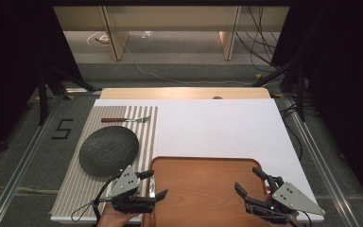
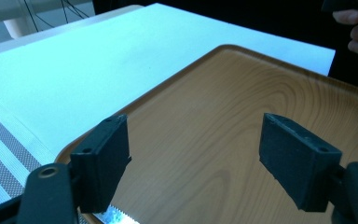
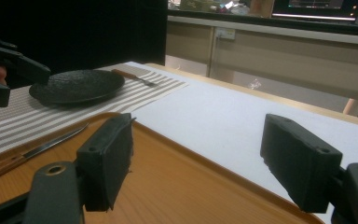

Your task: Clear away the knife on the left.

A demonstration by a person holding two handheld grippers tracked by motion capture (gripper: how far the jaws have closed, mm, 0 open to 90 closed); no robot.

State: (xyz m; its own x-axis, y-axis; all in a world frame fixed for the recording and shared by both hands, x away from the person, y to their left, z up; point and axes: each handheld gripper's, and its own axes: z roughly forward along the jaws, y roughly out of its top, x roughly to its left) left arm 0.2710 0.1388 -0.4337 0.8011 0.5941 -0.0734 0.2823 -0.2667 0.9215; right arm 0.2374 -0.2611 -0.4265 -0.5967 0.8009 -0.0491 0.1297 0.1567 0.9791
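Counter (image 1: 227,123): covered by a white sheet, with a light wooden edge seen at the far side.

Striped placemat (image 1: 82,182): laid along the counter's left side, grey and white bands running away from the person.

Dark plate (image 1: 108,150): round, textured, black; set on the placemat, empty. It is also seen at the left in the right gripper view (image 3: 77,86).

Fork (image 1: 125,120): wooden-handled, laid crosswise on the placemat just beyond the plate, tines pointing right.

Wooden tray (image 1: 203,189): brown, rounded corners, raised rim; placed at the near middle of the counter, its left edge beside the placemat. Its grain is seen clearly in the left gripper view (image 2: 242,135).

Knife (image 3: 32,151): wooden-handled, blade serrated; seen lying along the tray's left edge in the right gripper view.

Left hand-held gripper (image 1: 153,184): held at the tray's near left corner, jaws spread wide over the rim, nothing between them.

Right hand-held gripper (image 1: 250,182): held at the tray's near right corner, jaws likewise spread apart and released, nothing grasped.
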